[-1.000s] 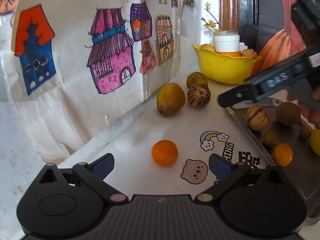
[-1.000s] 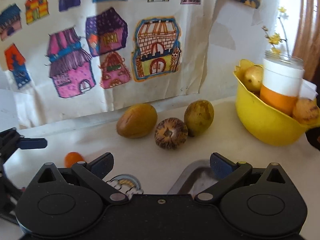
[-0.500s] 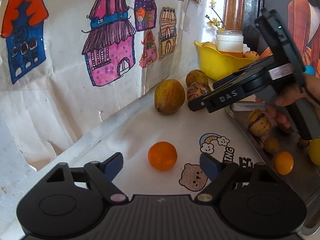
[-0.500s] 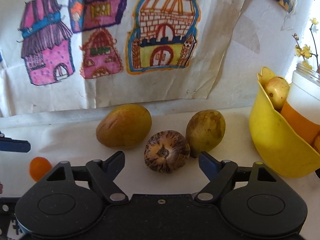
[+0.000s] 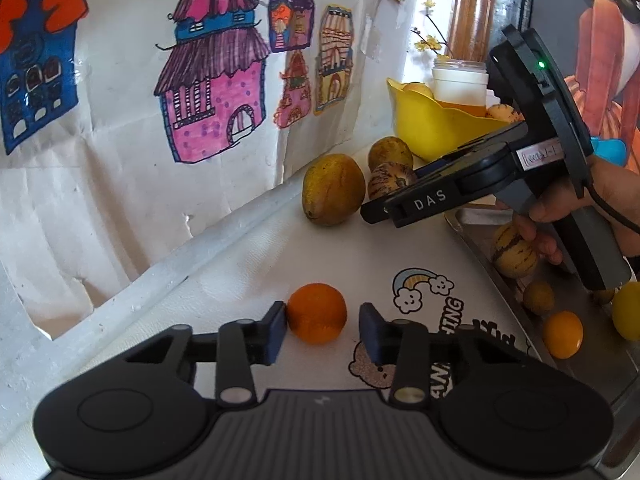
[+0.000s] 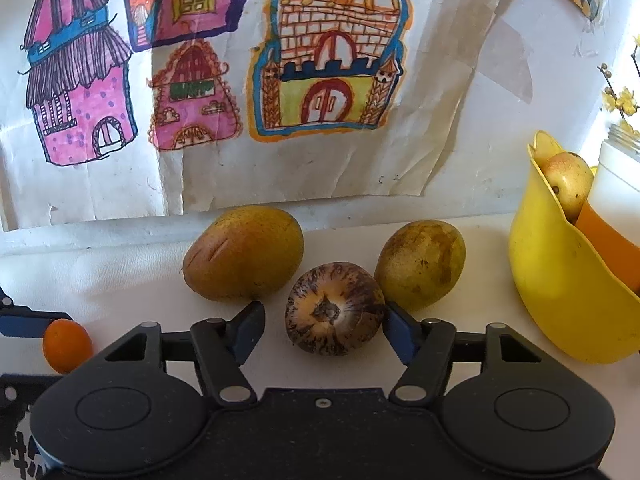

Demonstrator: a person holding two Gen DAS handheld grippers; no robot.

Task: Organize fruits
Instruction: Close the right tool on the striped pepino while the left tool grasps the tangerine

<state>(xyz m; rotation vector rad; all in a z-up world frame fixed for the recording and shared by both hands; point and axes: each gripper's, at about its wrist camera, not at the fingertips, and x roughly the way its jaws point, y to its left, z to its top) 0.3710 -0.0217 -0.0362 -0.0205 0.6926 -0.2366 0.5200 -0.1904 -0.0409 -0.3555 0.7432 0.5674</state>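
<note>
A small orange [image 5: 317,313] lies on the white table between the fingers of my left gripper [image 5: 322,328]. The left pad touches it and the right pad stands a little off. The orange also shows in the right wrist view [image 6: 67,345]. My right gripper [image 6: 323,328] straddles a purple-striped round fruit [image 6: 334,307]. Its right pad touches the fruit and its left pad is apart. Two yellow-brown mangoes [image 6: 244,251] [image 6: 420,264] lie just behind. The right gripper [image 5: 472,184] shows from the side in the left wrist view.
A metal tray [image 5: 472,218] at the right holds a striped fruit [image 5: 514,254] and several small yellow and orange fruits. A yellow bowl [image 6: 560,280] with fruit and a jar stands at the back right. A paper backdrop with house drawings lines the wall.
Both grippers moved forward and narrowed. The left one now has the orange between its fingers. The right one now has the striped fruit between its fingers.
</note>
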